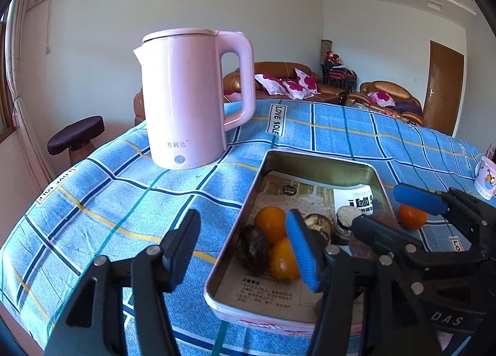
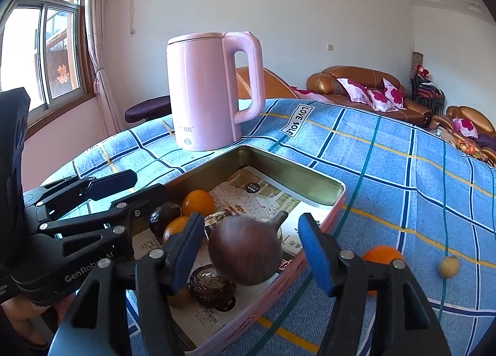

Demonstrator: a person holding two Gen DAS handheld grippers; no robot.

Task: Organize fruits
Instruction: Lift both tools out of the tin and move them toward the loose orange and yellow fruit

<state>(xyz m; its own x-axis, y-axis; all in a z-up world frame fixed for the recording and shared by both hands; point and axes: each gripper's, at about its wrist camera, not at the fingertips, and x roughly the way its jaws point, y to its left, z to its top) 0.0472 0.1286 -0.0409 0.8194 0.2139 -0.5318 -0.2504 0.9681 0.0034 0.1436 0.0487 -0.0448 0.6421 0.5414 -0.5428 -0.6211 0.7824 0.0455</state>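
Observation:
A metal tin tray point(image 1: 322, 166) point(image 2: 297, 176) lined with printed paper lies on the blue checked cloth. It holds two oranges point(image 1: 272, 222) point(image 2: 198, 202), dark round fruits point(image 1: 254, 249) point(image 2: 214, 287) and a cut fruit point(image 1: 345, 215). My right gripper point(image 2: 251, 250) is open around a blurred dark purple onion-shaped fruit point(image 2: 245, 250) over the tray's near right rim. It also shows in the left wrist view point(image 1: 387, 210). My left gripper point(image 1: 245, 247) point(image 2: 133, 188) is open and empty at the tray's left edge. One orange point(image 1: 412, 216) point(image 2: 383, 255) lies on the cloth outside the tray.
A pink electric kettle point(image 1: 189, 98) point(image 2: 210, 89) stands just behind the tray. A small yellowish fruit point(image 2: 448, 266) lies on the cloth at the right. A printed cup point(image 1: 486, 179) stands at the far right. Sofas, a stool and a door are beyond the table.

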